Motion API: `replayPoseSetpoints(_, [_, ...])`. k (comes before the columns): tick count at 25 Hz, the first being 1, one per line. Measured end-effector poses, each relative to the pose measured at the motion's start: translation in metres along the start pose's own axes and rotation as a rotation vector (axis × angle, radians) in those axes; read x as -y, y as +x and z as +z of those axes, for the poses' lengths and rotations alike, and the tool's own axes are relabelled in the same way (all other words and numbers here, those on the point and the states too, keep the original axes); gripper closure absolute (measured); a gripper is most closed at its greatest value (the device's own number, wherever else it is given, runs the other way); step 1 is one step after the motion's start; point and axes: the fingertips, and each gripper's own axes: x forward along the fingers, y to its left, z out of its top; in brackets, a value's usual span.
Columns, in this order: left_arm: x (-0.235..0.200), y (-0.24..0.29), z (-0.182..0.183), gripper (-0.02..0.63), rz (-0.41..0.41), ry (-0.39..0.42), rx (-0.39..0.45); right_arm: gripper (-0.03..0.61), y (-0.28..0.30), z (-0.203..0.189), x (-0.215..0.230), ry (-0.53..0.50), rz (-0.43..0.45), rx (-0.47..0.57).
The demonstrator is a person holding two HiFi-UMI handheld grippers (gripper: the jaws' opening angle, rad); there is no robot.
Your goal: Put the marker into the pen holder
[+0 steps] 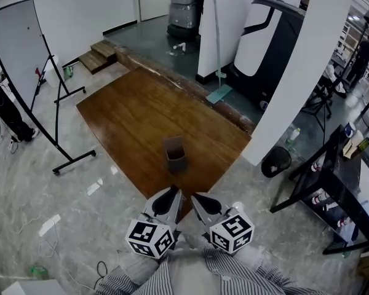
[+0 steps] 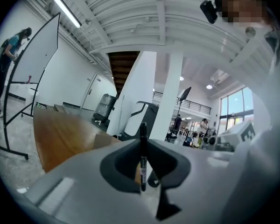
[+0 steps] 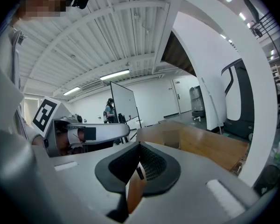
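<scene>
First, the head view: one brown pen holder (image 1: 175,154) stands upright on the single wooden table (image 1: 141,109). Both grippers sit on the person's side of the holder, near the table's near edge. The left gripper (image 1: 171,194) and the right gripper (image 1: 198,198) are just beside each other, both pointing toward the holder and well short of it. The marker cannot be made out from up here. One whiteboard (image 1: 15,48) stands on the floor, far to the left of the holder.

Next, the left gripper view: the left gripper (image 2: 143,146) is pinched on the one black marker (image 2: 143,157). The marker stands upright between the jaws with its top end poking above them. The pen holder (image 2: 104,141) shows beyond the jaws, a little left of the marker and apart from it. It rests on the table (image 2: 60,134).

Last, the right gripper view: the right gripper (image 3: 139,149) has its jaws a narrow slit apart, and the table's wood shows through the slit. A small dark stub sits in the slit, but I cannot tell what it is. The pen holder (image 3: 170,138) stands ahead, slightly right of the jaws. The left gripper (image 3: 91,133) lies off to the holder's left.
</scene>
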Motion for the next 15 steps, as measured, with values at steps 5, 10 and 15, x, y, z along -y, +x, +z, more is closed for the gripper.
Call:
replayPoseSetpoints(5, [-0.017, 0.016, -0.004, 0.575, 0.007, -0.027, -0.022, 0.578, 0.015, -0.004, 0.015, 0.023, -0.027, -0.025])
replayPoseSetpoints(10, [-0.034, 0.028, -0.010, 0.575, 0.043, -0.064, -0.027, 0.578, 0.023, -0.011, 0.034, 0.048, -0.028, -0.049])
replayPoseSetpoints(15, [-0.052, 0.042, -0.008, 0.575, 0.081, -0.100, -0.019, 0.578, 0.038, -0.012, 0.047, 0.049, -0.003, -0.090])
